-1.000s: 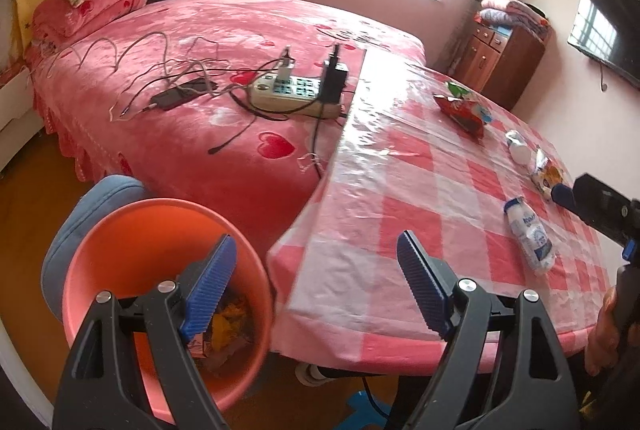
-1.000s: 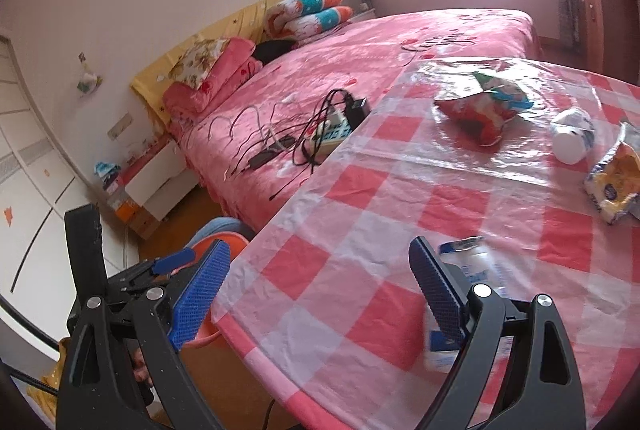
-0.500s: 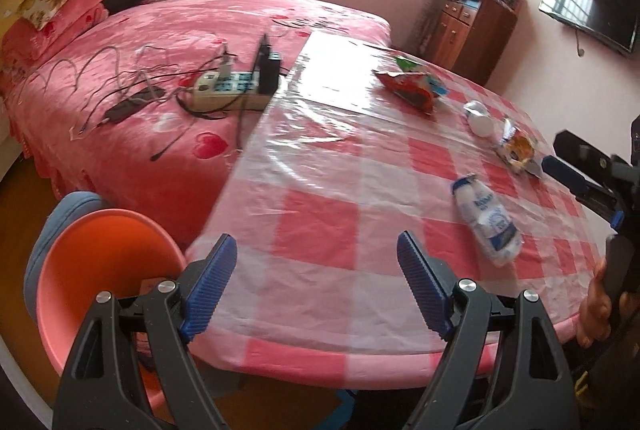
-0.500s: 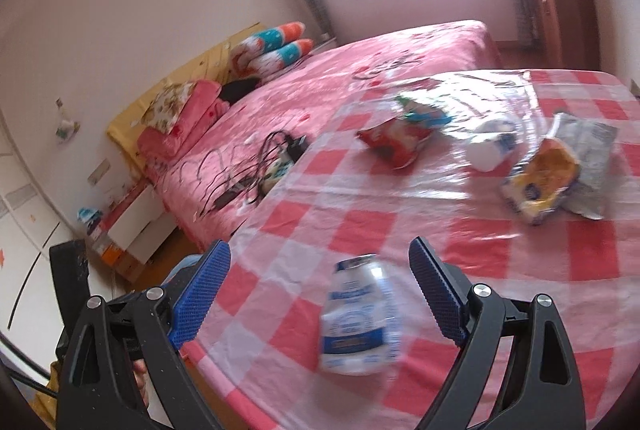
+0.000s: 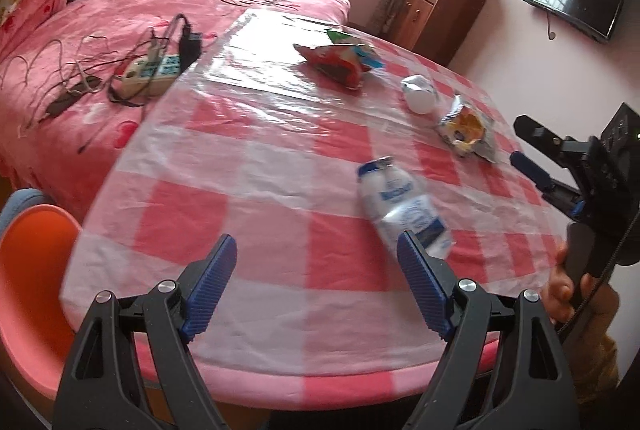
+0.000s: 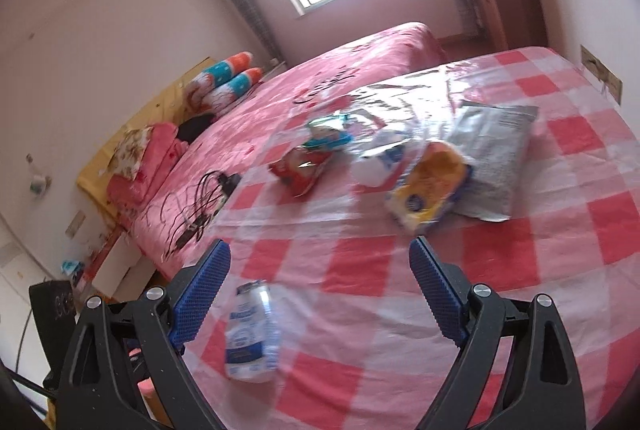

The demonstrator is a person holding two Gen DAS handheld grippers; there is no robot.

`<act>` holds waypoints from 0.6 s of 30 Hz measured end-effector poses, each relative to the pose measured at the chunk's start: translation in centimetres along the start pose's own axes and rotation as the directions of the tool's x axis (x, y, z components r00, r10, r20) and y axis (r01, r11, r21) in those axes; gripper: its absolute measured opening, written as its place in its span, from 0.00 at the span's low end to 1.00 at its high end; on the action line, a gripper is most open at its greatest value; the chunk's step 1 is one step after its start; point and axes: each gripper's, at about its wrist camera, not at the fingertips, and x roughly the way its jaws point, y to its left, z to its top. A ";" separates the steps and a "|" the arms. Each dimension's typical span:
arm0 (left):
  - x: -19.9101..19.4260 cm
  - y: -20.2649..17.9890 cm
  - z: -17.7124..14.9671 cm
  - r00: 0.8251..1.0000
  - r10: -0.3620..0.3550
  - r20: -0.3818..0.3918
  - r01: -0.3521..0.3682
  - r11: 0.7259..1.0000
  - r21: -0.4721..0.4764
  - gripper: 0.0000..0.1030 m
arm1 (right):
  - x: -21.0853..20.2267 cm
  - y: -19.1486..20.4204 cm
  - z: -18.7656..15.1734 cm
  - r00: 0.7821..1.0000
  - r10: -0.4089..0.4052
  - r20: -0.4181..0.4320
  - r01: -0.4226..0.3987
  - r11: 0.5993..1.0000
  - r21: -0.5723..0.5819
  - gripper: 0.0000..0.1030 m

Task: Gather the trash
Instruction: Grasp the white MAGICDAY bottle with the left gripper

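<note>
Your left gripper (image 5: 316, 280) has its jaws spread wide with nothing between them, the same width as one second ago. Earlier it looked down at the orange bin (image 5: 28, 294); now that bin sits only at the left edge of the view, and the checkered table (image 5: 248, 198) fills the middle. The clear plastic bottle (image 5: 402, 206) lies on its side on the table, just behind the tip of the right-hand blue pad, not touching it as far as you can see.

Your right gripper (image 6: 320, 288) is also spread and empty. Before, the bottle (image 6: 250, 334) was near its right pad; now it lies close to the left pad. The yellow snack bag (image 6: 430, 188), the silver bag (image 6: 494, 160), the red snack bag (image 6: 300, 168) and a small white cup (image 6: 370, 168) are now ahead of it, farther on the table.
</note>
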 end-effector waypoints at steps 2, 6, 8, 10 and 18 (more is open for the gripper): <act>0.6 -0.8 0.1 1.000 -0.025 -0.017 0.025 1.000 -0.004 0.80 | -0.1 -1.0 0.3 1.000 -0.015 0.005 0.015 1.000 0.014 0.87; 1.6 -2.5 0.2 0.997 -0.059 -0.045 0.059 0.998 -0.001 0.80 | -0.1 -3.1 0.8 0.999 -0.048 0.001 0.048 0.998 0.051 0.87; 2.1 -3.4 0.1 0.996 -0.067 -0.058 0.068 0.998 0.011 0.80 | -0.1 -3.9 1.0 0.998 -0.055 0.001 0.055 0.997 0.062 0.87; 2.7 -4.1 0.1 0.995 -0.069 -0.067 0.071 0.997 0.025 0.80 | 0.0 -4.6 1.3 0.998 -0.058 -0.006 0.058 0.996 0.070 0.87; 4.2 -5.5 0.6 0.995 -0.057 -0.080 0.061 0.997 0.042 0.80 | 1.0 -5.4 2.8 0.998 -0.060 -0.031 0.061 0.997 0.045 0.87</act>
